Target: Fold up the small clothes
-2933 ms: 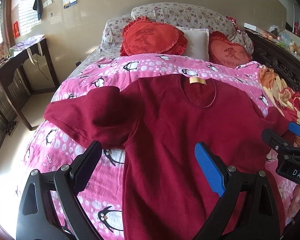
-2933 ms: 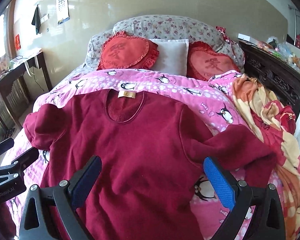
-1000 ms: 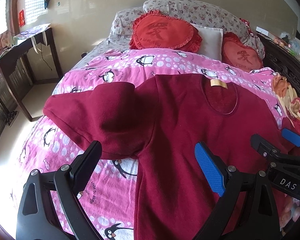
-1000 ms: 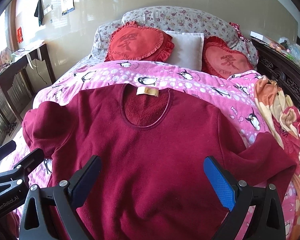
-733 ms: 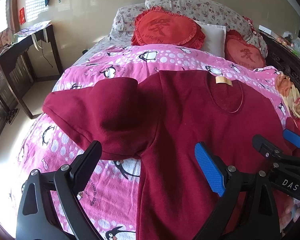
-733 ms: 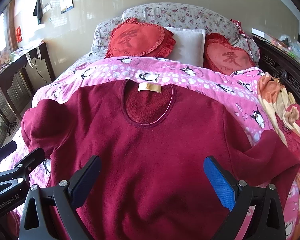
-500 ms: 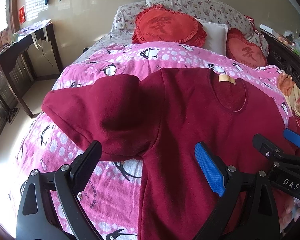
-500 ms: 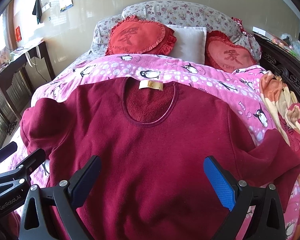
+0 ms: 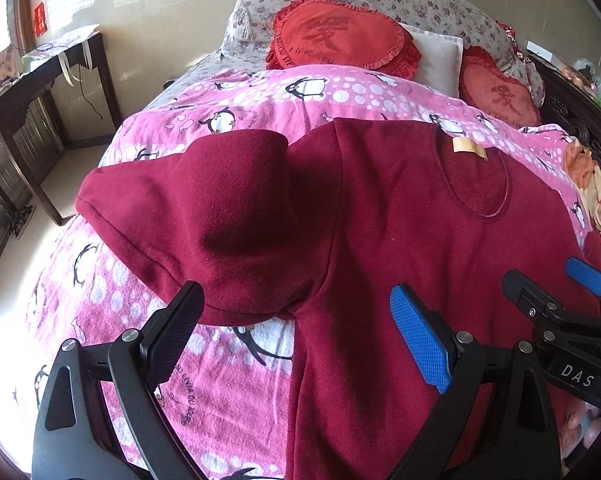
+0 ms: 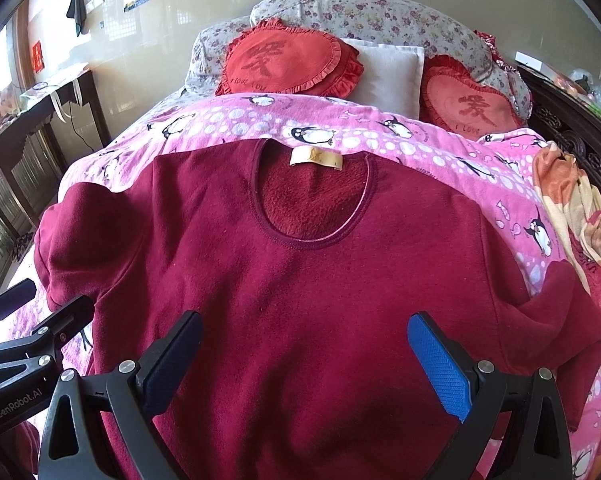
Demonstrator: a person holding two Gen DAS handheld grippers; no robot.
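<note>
A dark red fleece top [image 10: 300,280] lies spread front-up on the pink penguin quilt [image 10: 260,120], neck opening and tan label [image 10: 316,157] toward the pillows. Its left sleeve [image 9: 220,216] is bunched up beside the body; its right sleeve [image 10: 560,312] lies crumpled at the right. My left gripper [image 9: 296,320] is open and empty, just above the armpit of the left sleeve. My right gripper [image 10: 304,348] is open and empty over the chest of the top. Each gripper shows in the other's view, the right [image 9: 556,292] and the left [image 10: 40,308].
Two red heart cushions [image 10: 288,60] [image 10: 468,100], a white pillow [image 10: 388,68] and floral pillows lie at the head. A crumpled floral blanket [image 10: 580,208] lies at the right by a dark carved bed frame [image 10: 568,128]. A dark desk [image 9: 40,92] stands left of the bed.
Both grippers have moved forward toward the head of the bed, closer over the top. The left one now looks more at the left sleeve. Both stayed open; the top has not moved.
</note>
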